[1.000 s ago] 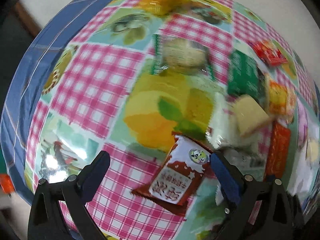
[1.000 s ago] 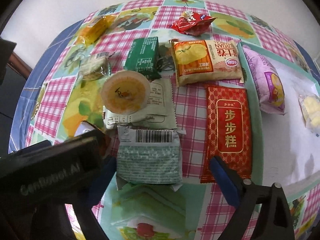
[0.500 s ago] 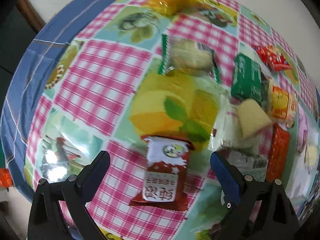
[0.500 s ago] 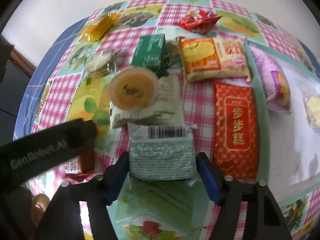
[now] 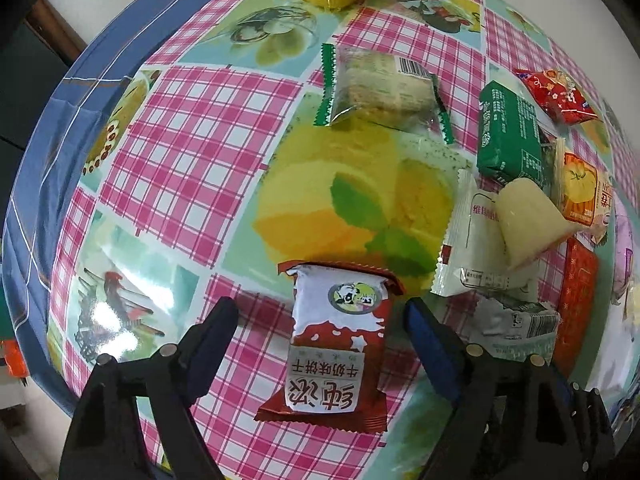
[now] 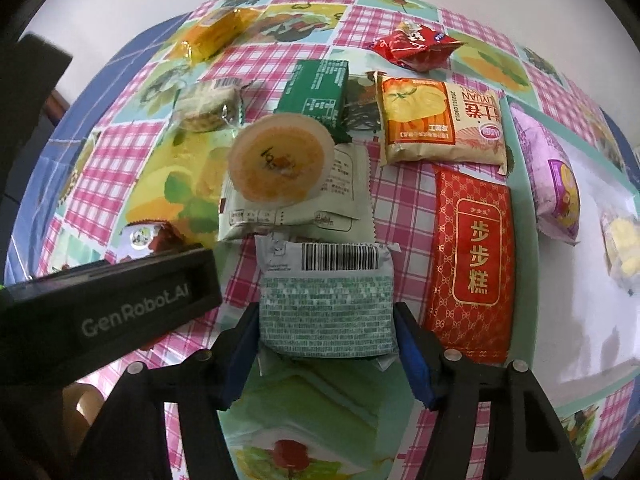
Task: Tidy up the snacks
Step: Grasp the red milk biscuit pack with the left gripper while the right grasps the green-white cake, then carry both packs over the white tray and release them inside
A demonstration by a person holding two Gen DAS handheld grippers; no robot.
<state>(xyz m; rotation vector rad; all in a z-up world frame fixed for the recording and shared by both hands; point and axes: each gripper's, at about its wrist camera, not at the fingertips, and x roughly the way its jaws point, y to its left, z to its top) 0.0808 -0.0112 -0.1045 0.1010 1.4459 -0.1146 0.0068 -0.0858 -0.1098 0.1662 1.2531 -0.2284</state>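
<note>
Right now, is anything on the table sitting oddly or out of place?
Yes. The round jelly cup sits on top of the pale green packet instead of on the tablecloth, overhanging its corner. The other snacks lie flat and look intact.

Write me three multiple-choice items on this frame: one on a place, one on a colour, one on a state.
1. Where does the orange jelly cup sit?
A. on a pale green packet
B. on bare cloth
C. on the white tray

2. What colour is the long flat packet beside the tray?
A. purple
B. red
C. yellow

3. How does the right gripper stand?
A. shut on nothing
B. wide open above the cloth
C. fingers pressed on a mint-green packet's sides

Answers:
1 A, the cup overlaps the pale green packet.
2 B, red with gold lettering.
3 C, both blue pads touch the packet's edges.
</note>
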